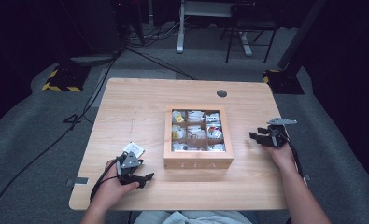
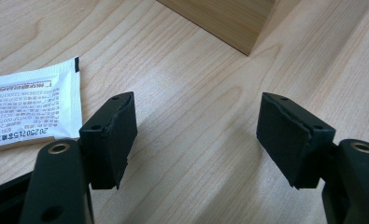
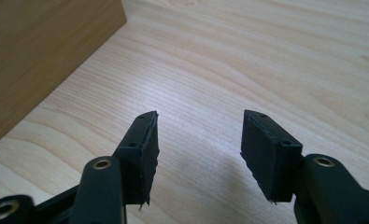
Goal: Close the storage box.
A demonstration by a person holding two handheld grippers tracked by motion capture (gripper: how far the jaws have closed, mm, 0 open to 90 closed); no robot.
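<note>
- Left gripper: held in the person's left hand near the front edge of the table, just left of the box. In the left gripper view its jaws stand spread wide apart over bare wood, with nothing between them.
- Packet: a white sachet with printed text, lying flat on the table just behind the left gripper and left of the box. In the left gripper view the packet lies just outside the left jaw, not gripped.
- Box: a wooden tea box, open at the top, in the middle of the table; its compartments hold assorted tea bags.
- Right gripper: held in the person's right hand, right of the box and apart from it. In the right gripper view its jaws are spread and empty, with the box wall at the left.
</note>
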